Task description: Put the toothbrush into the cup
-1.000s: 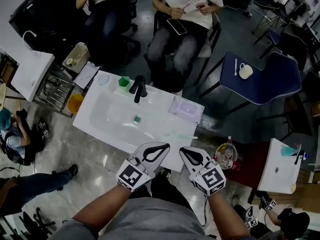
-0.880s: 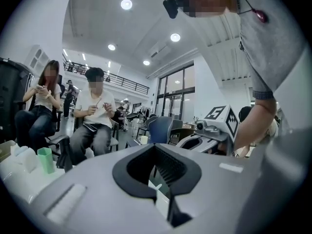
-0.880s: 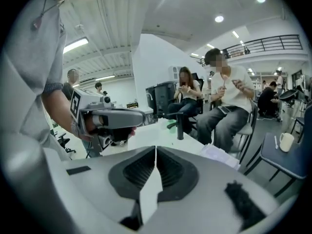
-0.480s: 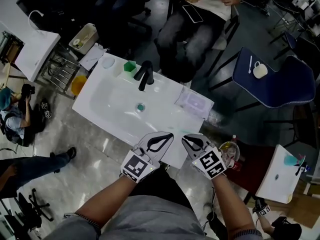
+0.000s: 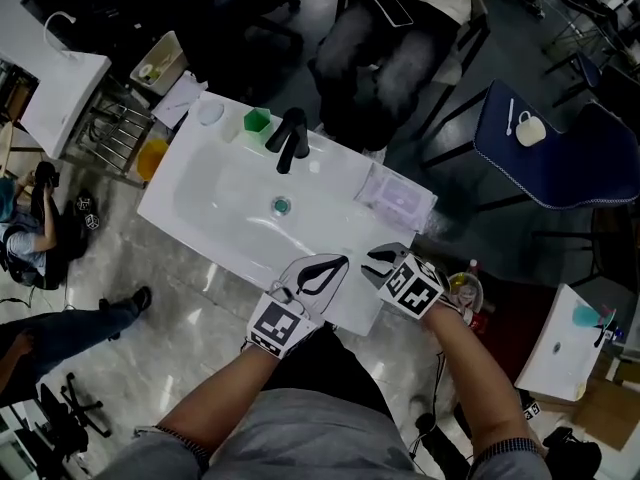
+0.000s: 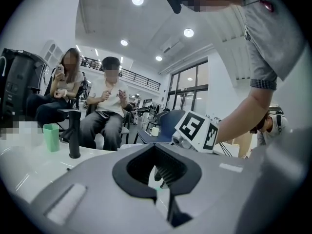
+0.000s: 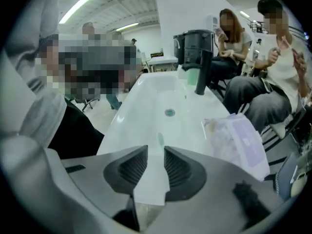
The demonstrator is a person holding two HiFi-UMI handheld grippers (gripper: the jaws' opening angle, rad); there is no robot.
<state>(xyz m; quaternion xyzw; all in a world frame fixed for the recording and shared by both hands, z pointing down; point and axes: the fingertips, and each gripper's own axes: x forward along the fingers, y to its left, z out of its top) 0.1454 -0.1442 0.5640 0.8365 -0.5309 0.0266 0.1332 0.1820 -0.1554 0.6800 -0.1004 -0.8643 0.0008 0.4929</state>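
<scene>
Your right gripper [image 5: 383, 261] hangs over the front rim of the white sink [image 5: 225, 218], tilted steeply down. Its jaws have just been opening and now stand wide apart, released, pads pressing on nothing. In the right gripper view [image 7: 156, 152] the toothbrush [image 7: 160, 140], a pale slim thing, lies flat on the sink rim just beyond the jaw tips and in line with the gap between them. It is not gripped. In the head view the gripper covers that spot, and the toothbrush cannot be made out there.

Your left gripper [image 5: 338, 264] sits just beside the right one, over the same front rim and pointing nearly level. Its jaws are clenched, tips meeting, and hold nothing; the left gripper view [image 6: 156, 150] shows only the hollow between the pads.

The cup [image 5: 257, 120], green, stands upright on the back rim of the sink, just left of the black faucet [image 5: 290, 138]. It is well apart from the toothbrush, with the basin and its drain [image 5: 281, 205] between them. The toothbrush is not yet in the cup.

A clear plastic bag [image 5: 398, 196] lies on the right end of the sink, near your right gripper.
</scene>
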